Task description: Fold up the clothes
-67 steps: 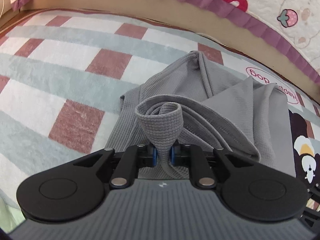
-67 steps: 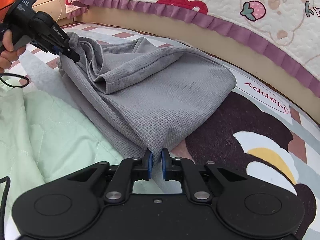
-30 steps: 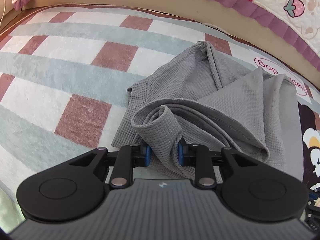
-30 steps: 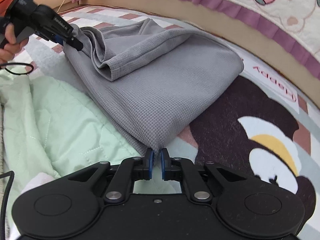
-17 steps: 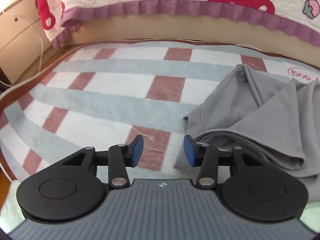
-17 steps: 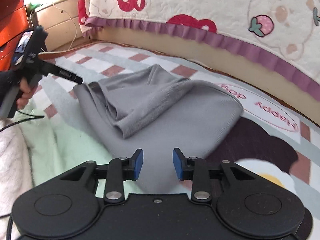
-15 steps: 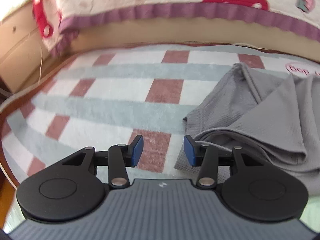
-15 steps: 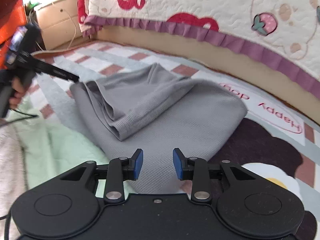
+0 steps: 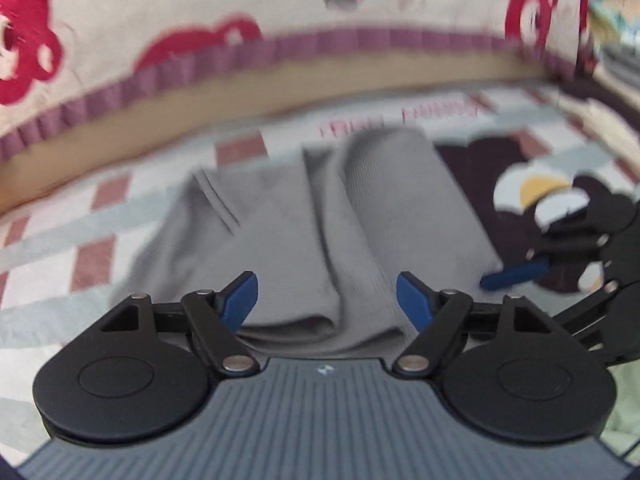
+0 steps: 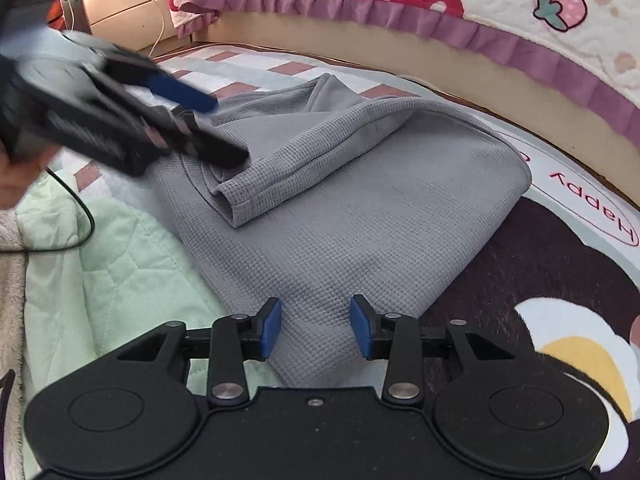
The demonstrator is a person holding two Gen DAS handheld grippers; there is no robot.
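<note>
While the gray cloth (image 10: 340, 208) lies folded on the mat (image 10: 560, 264), both tongs, left tongs (image 9: 326, 300) and right tongs (image 10: 315, 328), are opening, gripping nothing.

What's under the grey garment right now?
The grey garment lies mostly on the patterned mat, with its left edge over the pale green quilt. Whatever sits beneath its folded middle is hidden.
</note>
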